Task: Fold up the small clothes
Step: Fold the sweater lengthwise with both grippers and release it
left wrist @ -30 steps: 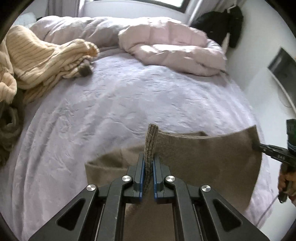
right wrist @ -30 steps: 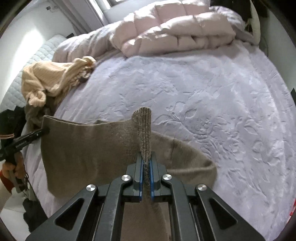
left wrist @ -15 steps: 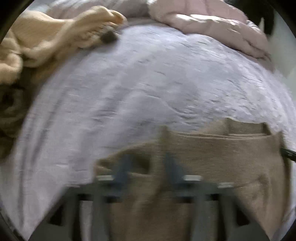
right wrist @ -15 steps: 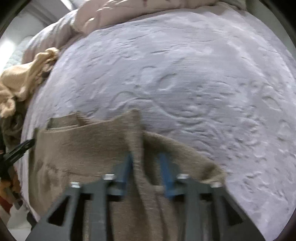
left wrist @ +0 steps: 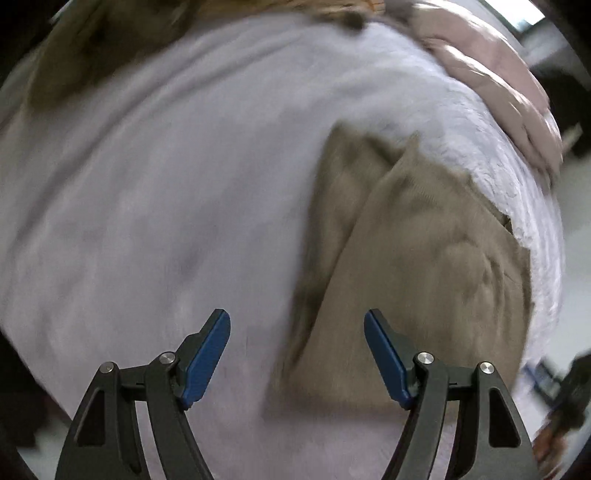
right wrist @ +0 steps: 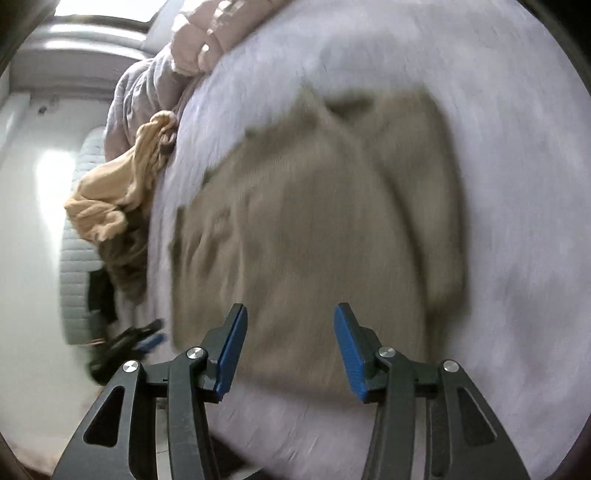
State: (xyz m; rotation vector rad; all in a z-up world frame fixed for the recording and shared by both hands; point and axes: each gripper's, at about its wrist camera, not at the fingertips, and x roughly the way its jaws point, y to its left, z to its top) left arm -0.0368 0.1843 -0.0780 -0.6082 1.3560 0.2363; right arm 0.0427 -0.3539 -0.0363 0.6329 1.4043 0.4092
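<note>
- Two tools in frame, both with jaws spread wide and nothing between the blue pads: left tool (left wrist: 297,356), right tool (right wrist: 291,350).
- Brown knit garment (right wrist: 314,229) lay flat on the bed, clear of both tools. In the left wrist view it sat right of centre (left wrist: 413,266), with a folded-over flap along its left edge; the right-hand pad overlapped it in the picture, contact could not be told.
- In the right wrist view the garment filled the middle of the frame, just beyond the pads. Roughly rectangular outline, upper edge uneven. Heavy motion blur, so seam and fold detail unreadable.
- Surface: bed covered by a pale lilac bedspread (left wrist: 155,177) with an embossed texture, visible only where the blur let up near the right edge of the left view. Same spread all round the garment (right wrist: 509,192).
- Pink quilted duvet (left wrist: 495,77) bunched at the far end of the bed; also seen top centre in the right view (right wrist: 207,33).
- Yellow-tan knit clothing (right wrist: 122,184) heaped at the bed's left edge in the right view, with a darker brown item under it.
- Blurred brownish heap at top left of the left view (left wrist: 81,55), on the bed edge; exact item could not be told.
- Room: white wall (right wrist: 33,229) and a bright window strip at top left of the right view; white quilted padding beside the bed.
- Left tool appeared small and blurred at lower left of the right view (right wrist: 129,341), off the bed edge.
</note>
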